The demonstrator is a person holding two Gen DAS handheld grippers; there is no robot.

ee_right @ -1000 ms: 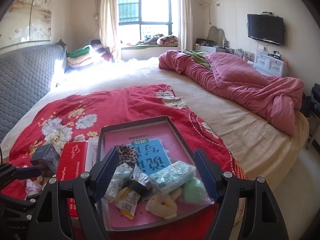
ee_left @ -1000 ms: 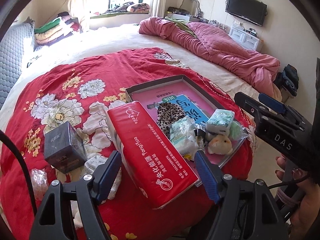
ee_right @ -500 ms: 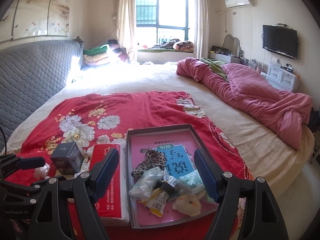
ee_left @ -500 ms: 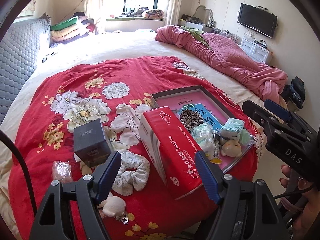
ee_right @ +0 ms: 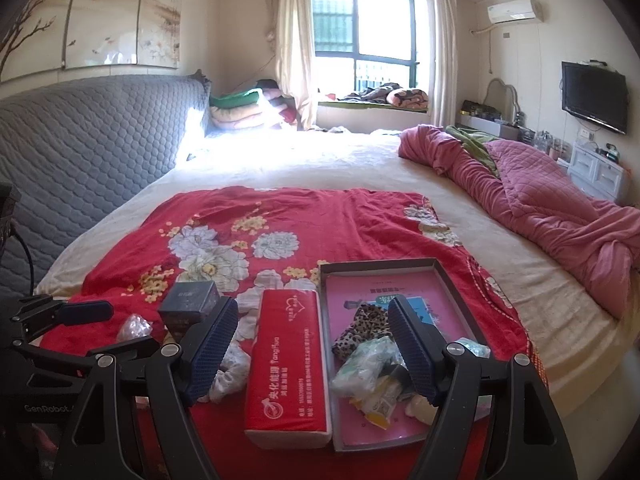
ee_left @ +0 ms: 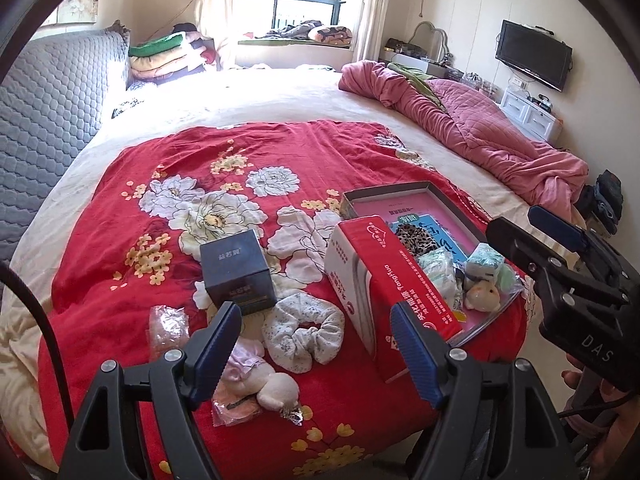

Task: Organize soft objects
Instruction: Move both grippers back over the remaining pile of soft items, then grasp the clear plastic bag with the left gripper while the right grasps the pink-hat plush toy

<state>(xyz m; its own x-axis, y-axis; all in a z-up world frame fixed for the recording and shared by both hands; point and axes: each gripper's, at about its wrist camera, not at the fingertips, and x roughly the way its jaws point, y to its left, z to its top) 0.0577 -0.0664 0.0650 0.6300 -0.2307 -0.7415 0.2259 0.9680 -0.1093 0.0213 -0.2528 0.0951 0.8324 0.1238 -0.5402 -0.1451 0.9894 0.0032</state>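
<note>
Two grippers hang over the foot of a bed spread with a red floral blanket (ee_left: 192, 168), both with jaws wide apart and nothing between the pads.

From the left wrist, the left gripper (ee_left: 316, 344) frames a white scrunchie (ee_left: 303, 330) lying on the blanket, in line with the gap between its fingers but below and beyond the tips, untouched. A small plush toy (ee_left: 276, 390) lies nearer the camera by the left finger, partly on a crinkled clear packet (ee_left: 236, 402). A dark cube box (ee_left: 238, 270) stands just beyond the scrunchie. To the right, a red tissue pack (ee_left: 394, 280) lies beside a shallow tray (ee_left: 384, 192) that holds a leopard-print piece (ee_left: 416, 238), wrapped packets (ee_left: 440, 276) and a pale plush (ee_left: 484, 296). The right gripper (ee_left: 560, 236) reaches in from the right edge over the tray, with part of a hand (ee_left: 600, 420) under it.

From the right wrist, the right gripper (ee_right: 314, 344) brackets the red tissue pack (ee_right: 288, 364), which sits lower than the fingertips and apart from them. The tray (ee_right: 460, 292) passes behind the right finger, its packets (ee_right: 368, 364) partly hidden. The scrunchie (ee_right: 234, 364) shows beyond the left finger, and the left gripper (ee_right: 86, 312) comes in from the left near the dark cube box (ee_right: 192, 304).
</note>
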